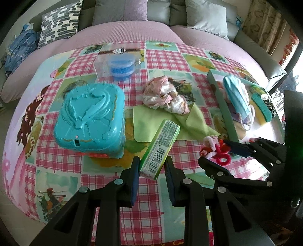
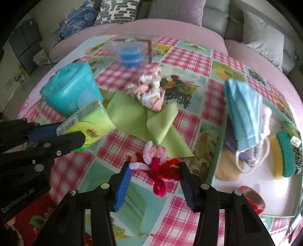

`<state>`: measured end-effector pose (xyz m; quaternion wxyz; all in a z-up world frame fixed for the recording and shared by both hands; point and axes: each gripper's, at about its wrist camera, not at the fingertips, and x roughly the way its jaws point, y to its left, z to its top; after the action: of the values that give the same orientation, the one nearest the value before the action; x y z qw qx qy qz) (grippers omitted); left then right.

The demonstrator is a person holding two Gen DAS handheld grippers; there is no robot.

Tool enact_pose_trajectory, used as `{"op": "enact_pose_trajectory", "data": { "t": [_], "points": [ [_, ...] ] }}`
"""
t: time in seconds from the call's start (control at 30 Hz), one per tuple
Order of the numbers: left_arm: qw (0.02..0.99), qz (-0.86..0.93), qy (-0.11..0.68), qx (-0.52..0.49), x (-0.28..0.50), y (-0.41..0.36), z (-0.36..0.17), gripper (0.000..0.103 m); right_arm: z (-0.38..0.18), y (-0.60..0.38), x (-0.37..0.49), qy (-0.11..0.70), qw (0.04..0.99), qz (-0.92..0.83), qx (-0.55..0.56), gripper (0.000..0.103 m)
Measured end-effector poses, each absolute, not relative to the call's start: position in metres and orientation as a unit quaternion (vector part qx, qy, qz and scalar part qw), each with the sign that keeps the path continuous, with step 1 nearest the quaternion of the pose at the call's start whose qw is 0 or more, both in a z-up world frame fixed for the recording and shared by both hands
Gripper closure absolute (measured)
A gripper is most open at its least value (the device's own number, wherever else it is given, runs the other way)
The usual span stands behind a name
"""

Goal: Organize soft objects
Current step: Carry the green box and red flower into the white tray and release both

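A pink checked tablecloth [image 1: 170, 54] with picture squares covers a round surface in front of a grey sofa [image 1: 170, 13] with cushions. The left gripper [image 1: 151, 164] has its fingers pressed against both sides of a green tissue pack [image 1: 161, 147], which sticks out forward and partly overlies a green cloth [image 1: 189, 121]. The right gripper [image 2: 154, 168] has its fingers set on either side of a bundle of red and pink pipe cleaners [image 2: 157, 164], touching its ends; whether the bundle is lifted off the cloth cannot be told. A crumpled pink and white fabric [image 1: 164, 94] lies at the far edge of the green cloth. On the right, a shallow tray [image 1: 225, 106] holds a blue face mask [image 2: 244, 113], a yellow and green sponge [image 2: 284, 153] and other soft items that are partly hidden beneath the mask. A teal plastic case [image 1: 90, 115] sits shut on the left. Farther back, a clear box [image 1: 117, 56] holds a blue tub [image 1: 121, 65].
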<state>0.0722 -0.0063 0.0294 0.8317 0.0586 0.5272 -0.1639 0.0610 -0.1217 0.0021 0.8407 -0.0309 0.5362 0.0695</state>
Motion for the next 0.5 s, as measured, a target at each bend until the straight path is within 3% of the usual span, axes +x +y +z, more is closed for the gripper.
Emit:
{"op": "enact_pose_trajectory", "data": {
  "t": [0.5],
  "points": [
    [0.855, -0.203, 0.47, 0.08, 0.059, -0.047, 0.095, 0.076, 0.07, -0.158, 0.023, 0.466, 0.884, 0.031, -0.022, 0.05]
  ]
}}
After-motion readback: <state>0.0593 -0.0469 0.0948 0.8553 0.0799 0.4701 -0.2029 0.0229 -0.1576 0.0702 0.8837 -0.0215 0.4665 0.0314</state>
